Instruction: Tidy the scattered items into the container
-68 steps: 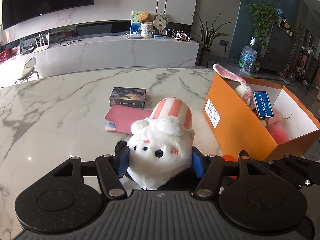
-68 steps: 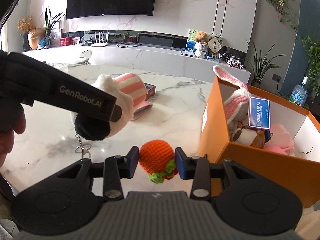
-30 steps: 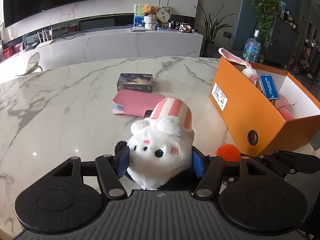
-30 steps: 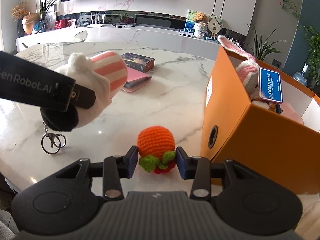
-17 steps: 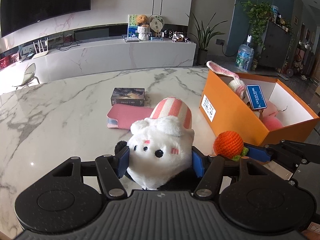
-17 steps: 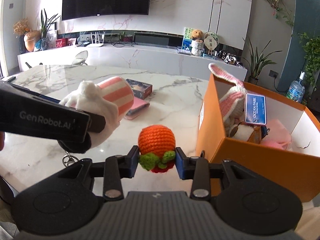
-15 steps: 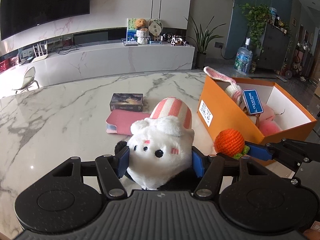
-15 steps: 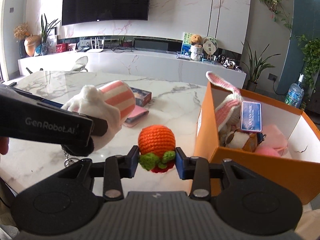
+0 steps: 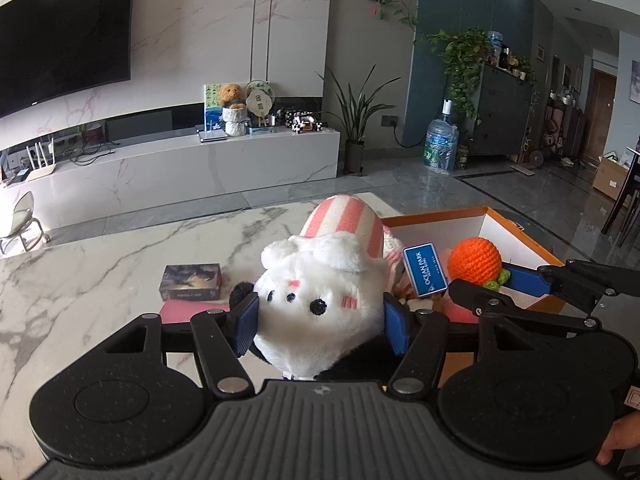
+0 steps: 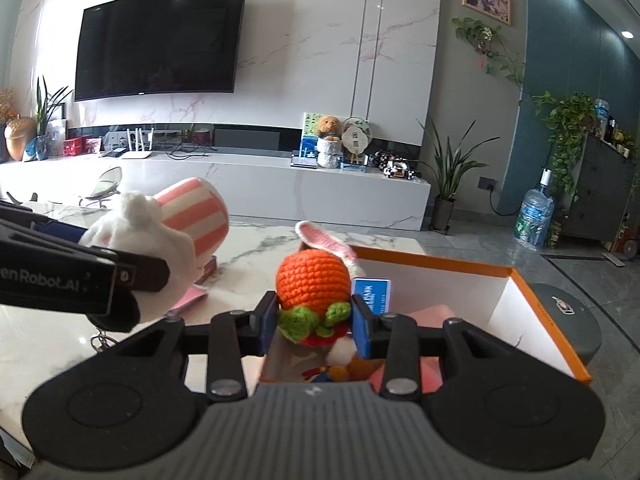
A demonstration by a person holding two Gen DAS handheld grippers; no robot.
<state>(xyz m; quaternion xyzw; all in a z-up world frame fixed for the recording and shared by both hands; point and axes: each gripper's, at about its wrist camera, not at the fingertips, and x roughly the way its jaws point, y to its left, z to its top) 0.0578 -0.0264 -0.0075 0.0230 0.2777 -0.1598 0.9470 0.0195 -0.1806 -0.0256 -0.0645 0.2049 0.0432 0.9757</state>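
1. Left gripper [image 9: 320, 322] clamps the white plush toy [image 9: 320, 304] between its fingers.
2. Right gripper [image 10: 314, 318] pinches the crocheted orange [image 10: 312, 280], held over the orange box [image 10: 536, 292] ahead of its fingertips.

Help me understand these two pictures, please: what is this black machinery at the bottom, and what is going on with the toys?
There is no robot here. A person holds a two-finger gripper in each hand, and a fisheye camera on each one looks forward along its fingers; the black shape at the bottom is the tool itself.

In the left wrist view, the left gripper is clamped on a white plush toy with a pink striped hat. In the right wrist view, the right gripper is clamped on an orange crocheted ball with green leaves, held above the open orange box, which already holds a blue card and soft pink things.

On the marble table lie a dark card box and a pink pouch.
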